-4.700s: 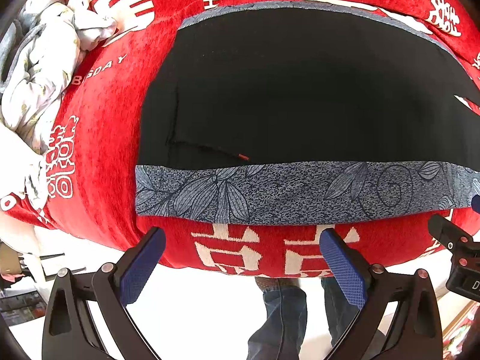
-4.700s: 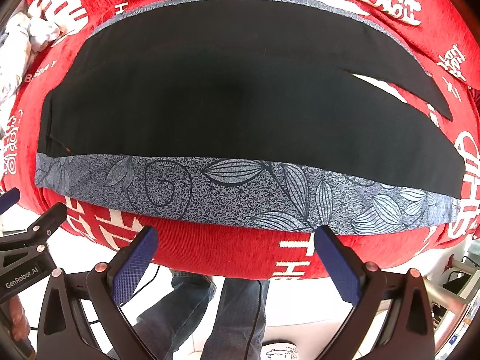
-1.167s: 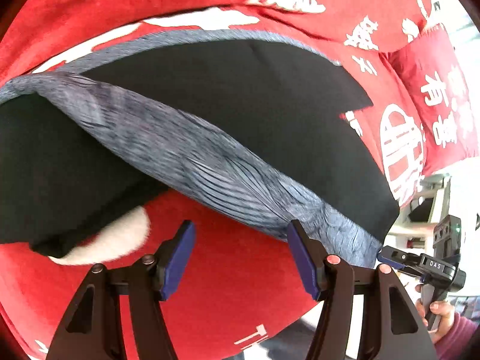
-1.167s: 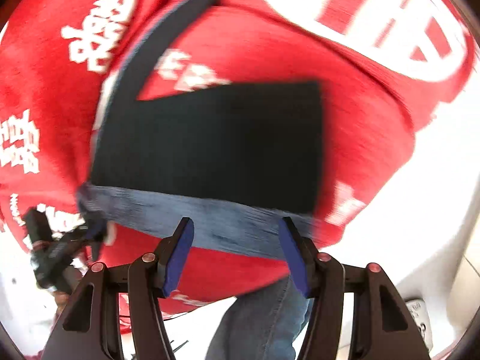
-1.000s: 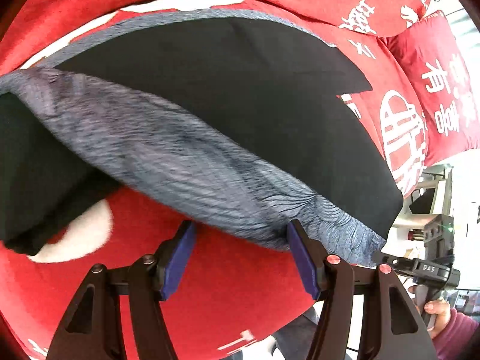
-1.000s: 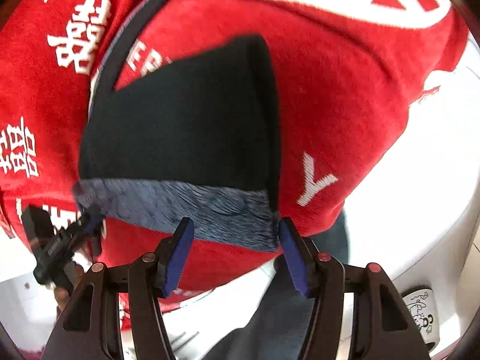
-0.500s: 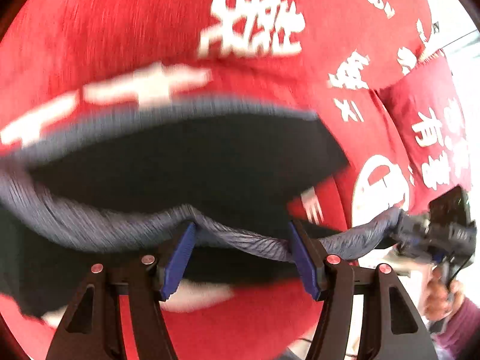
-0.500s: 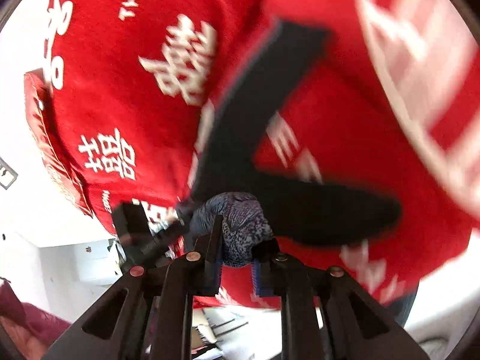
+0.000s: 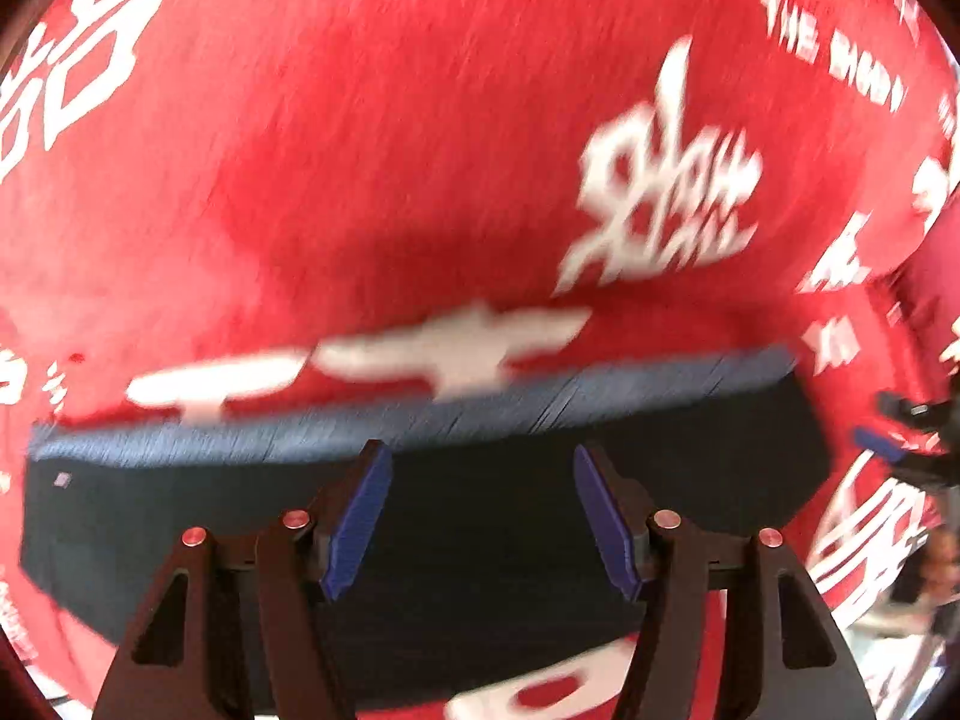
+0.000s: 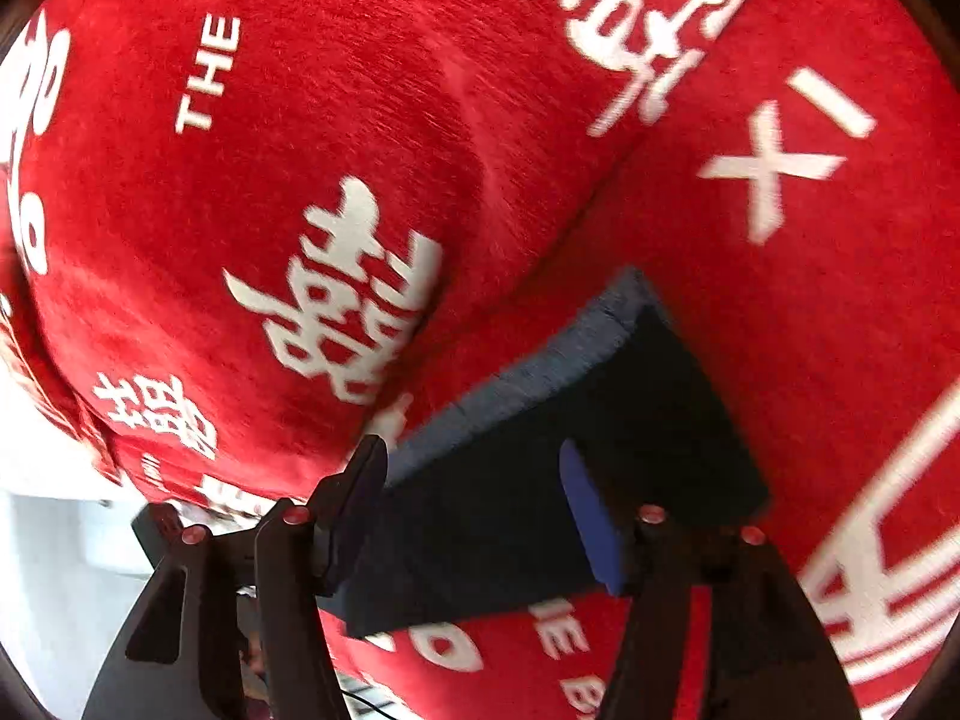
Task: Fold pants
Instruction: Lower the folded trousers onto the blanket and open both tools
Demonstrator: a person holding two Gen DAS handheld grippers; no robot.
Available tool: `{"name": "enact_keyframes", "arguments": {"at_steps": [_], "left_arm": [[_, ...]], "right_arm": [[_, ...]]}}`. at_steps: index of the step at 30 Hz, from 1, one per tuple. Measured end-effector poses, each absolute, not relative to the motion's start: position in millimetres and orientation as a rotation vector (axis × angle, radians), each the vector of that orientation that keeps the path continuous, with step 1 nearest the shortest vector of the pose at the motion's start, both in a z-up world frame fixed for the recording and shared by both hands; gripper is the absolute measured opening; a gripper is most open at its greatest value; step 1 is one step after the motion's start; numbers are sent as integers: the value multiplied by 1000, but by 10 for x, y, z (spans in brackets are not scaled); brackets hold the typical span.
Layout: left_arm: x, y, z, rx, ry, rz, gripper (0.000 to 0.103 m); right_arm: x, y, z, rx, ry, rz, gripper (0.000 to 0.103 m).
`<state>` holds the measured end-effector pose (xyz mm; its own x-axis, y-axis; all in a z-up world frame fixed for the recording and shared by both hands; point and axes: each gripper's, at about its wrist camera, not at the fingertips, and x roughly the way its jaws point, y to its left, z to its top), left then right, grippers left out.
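The black pants (image 9: 468, 546) lie folded in half on the red cover, with their grey-blue patterned edge (image 9: 420, 420) along the far side. My left gripper (image 9: 480, 510) is open and empty just above the folded pants. In the right wrist view the pants (image 10: 540, 480) show as a dark slab with the patterned edge (image 10: 540, 360) on its left. My right gripper (image 10: 474, 510) is open and empty over the pants' end. The right gripper also shows in the left wrist view (image 9: 900, 444) at the far right.
A red cover with white characters (image 9: 420, 150) spreads over the whole surface and a backrest (image 10: 300, 150) behind it. The left gripper's body (image 10: 156, 528) sits at the lower left of the right wrist view. A white floor (image 10: 48, 570) lies beyond the cover's edge.
Both grippers carried the near patterned edge up and over to the far side, folding the pants in half. Both have let go and now stand open above the fold.
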<state>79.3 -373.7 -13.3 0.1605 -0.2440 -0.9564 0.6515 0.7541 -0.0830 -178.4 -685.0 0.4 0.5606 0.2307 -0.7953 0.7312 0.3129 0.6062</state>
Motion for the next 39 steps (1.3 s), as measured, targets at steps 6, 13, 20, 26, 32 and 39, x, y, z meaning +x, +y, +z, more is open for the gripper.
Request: {"name": "enact_keyframes", "arguments": {"at_steps": [6,13,20,26,32,39], "left_arm": [[574,-3375,-701,426,1403,-532,64],[416,-3396,-792,439,1423,-514,64],[448,-3464,-578,459,1343,-539,64],[840,-3709,-884,491,1315,-465,64],[1325,-3675,-923,464,1260,-348,79],[1467,-2623,-624,493,1263,-285,79]], "right_arm": [[-2184,-6687,-540,1296,1110,-552,49],[-2159,-6699,-519,1248,1076,-526,5],[-2365,-6687,-563,1302,1141,-534,30],[-1646,-6369,-319,1004,1186,-339,30],[-1438,-6432,-714,983,1240,-422,23],[-1493,-6122,-454,1072,1220,-322,37]]}}
